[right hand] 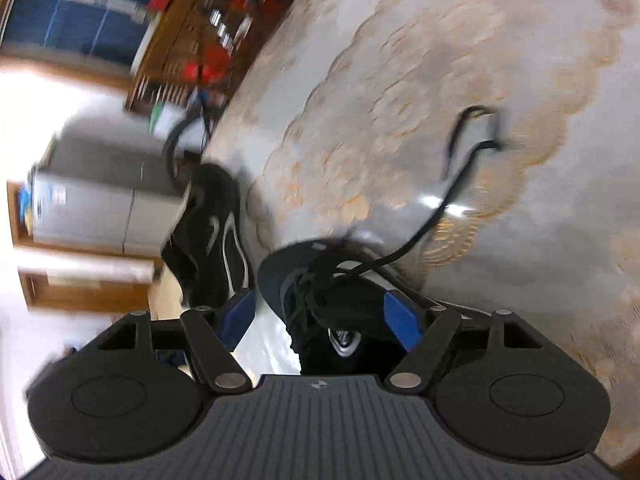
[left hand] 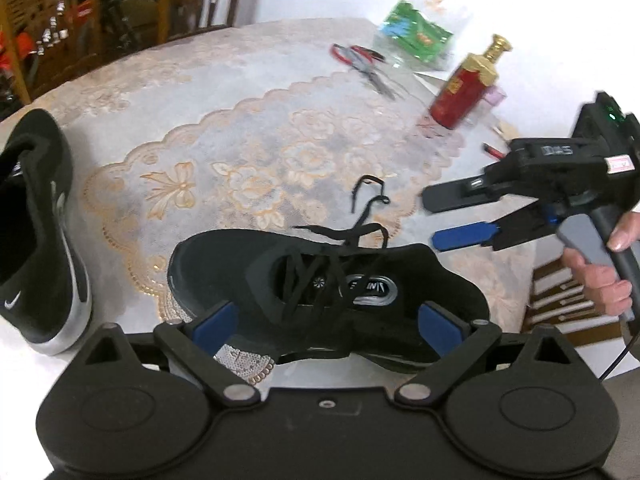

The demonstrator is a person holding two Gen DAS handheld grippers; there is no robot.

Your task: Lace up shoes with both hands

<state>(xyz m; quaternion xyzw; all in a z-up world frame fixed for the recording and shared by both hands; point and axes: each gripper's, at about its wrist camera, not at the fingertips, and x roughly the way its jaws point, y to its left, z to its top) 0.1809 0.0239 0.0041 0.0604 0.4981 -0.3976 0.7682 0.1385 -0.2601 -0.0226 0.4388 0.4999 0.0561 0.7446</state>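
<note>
Floral lace cloth is covering the desk (left hand: pixel 248 92), with wooden chairs and cluttered shelves standing behind it. Near the front edge a black shoe (left hand: pixel 328 300) is lying with its opening facing up, and its partner, the second shoe (left hand: pixel 36 232), is resting well apart at the left. Farther back, a pair of scissors (left hand: pixel 368 66), a red bottle (left hand: pixel 466 88) and a green packet (left hand: pixel 416 36) are sitting out of the way. The left tongs (left hand: pixel 334 320) are standing wide open around the shoe's middle, blue pads on either side with visible gaps, so they are not clamping it. The right tongs (left hand: pixel 448 218) are hovering just beside the heel end, jaws apart and empty, held by a hand (left hand: pixel 600 276). The black lace (left hand: pixel 320 276) is crossing the eyelets, while its loose ends (left hand: pixel 370 200) are trailing out onto the cloth beyond the shoe. Judging by this, threading seems largely done and the step in hand is gathering the free ends for tightening or tying. Next, each pair of tongs is probably needing to close on one separate end, low and near the tip, without pinching both strands together.
</note>
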